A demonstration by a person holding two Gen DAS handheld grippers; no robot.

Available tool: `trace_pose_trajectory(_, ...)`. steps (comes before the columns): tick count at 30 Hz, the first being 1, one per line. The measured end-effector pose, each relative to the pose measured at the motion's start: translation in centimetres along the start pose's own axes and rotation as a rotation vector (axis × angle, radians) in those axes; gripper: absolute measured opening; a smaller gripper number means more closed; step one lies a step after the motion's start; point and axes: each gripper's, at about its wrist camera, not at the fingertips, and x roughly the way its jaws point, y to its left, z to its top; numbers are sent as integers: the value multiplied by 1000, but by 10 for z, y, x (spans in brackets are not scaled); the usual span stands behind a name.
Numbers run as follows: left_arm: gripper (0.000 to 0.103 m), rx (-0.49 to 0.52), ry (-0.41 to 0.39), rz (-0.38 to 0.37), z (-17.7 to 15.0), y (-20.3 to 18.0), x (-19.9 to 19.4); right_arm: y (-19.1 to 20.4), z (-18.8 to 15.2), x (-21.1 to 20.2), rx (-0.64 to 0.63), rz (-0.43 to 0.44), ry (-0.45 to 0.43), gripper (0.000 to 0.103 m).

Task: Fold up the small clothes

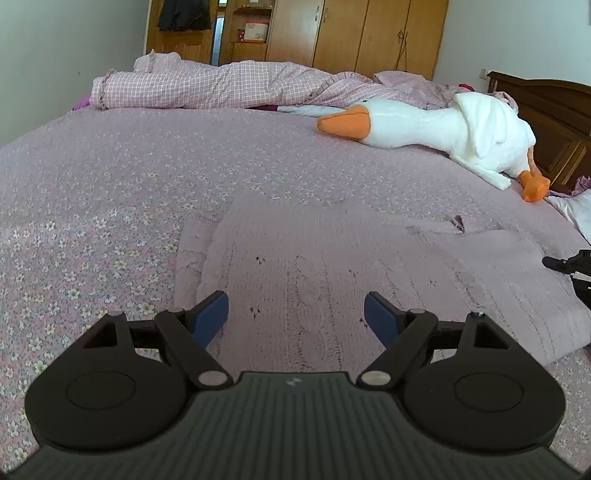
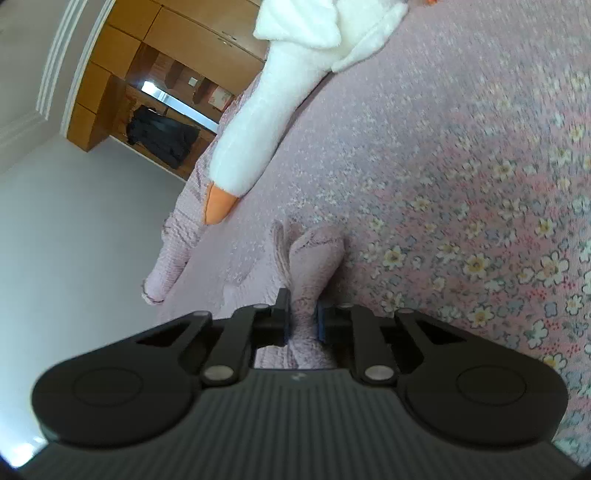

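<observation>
A small pale pink knitted garment (image 1: 351, 266) lies spread on the floral bedspread (image 1: 92, 221), one side folded over at its left. My left gripper (image 1: 295, 314) hovers open just above the garment's near part, with nothing between its blue pads (image 1: 210, 317). At the right edge of the left wrist view a black part of the right gripper (image 1: 572, 264) touches the garment's right side. In the right wrist view, which is rolled sideways, my right gripper (image 2: 303, 321) is shut on a bunched piece of the pink garment (image 2: 314, 254), lifted off the bedspread (image 2: 480, 184).
A white plush goose (image 1: 443, 129) with an orange beak lies across the bed's far right. A pink checked quilt (image 1: 221, 85) is heaped along the far edge. A dark wooden headboard (image 1: 554, 122) stands at right, wardrobes (image 1: 369, 33) behind.
</observation>
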Motion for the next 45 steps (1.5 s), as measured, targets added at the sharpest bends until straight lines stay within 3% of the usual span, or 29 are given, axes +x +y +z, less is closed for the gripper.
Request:
trace_pose_trajectory(6, 86, -8, -45, 10, 6, 7, -11, 26, 3, 1, -32, -59, -8, 15)
trace_pose_trajectory(16, 86, -88, -92, -15, 21, 25, -30, 104, 6, 5, -144, -207, 14, 14)
trace_pose_trajectory(21, 86, -42, -100, -44, 28, 29, -43, 146, -3, 10, -205, -297, -29, 14)
trace_pose_trajectory(24, 86, -30, -84, -53, 25, 34, -52, 170, -11, 21, -252, -318, -12, 13)
trace_pose_trajectory(30, 86, -18, -122, -57, 39, 60, -66, 213, -32, 43, -338, -325, 21, 13)
trace_pose_trajectory(36, 86, -151, -112, -2, 47, 99, -65, 250, -60, 65, -380, -311, 58, 13)
trace_pose_trajectory(45, 86, -339, -167, -20, 52, 149, -84, 313, -125, 119, -461, -237, 136, 13)
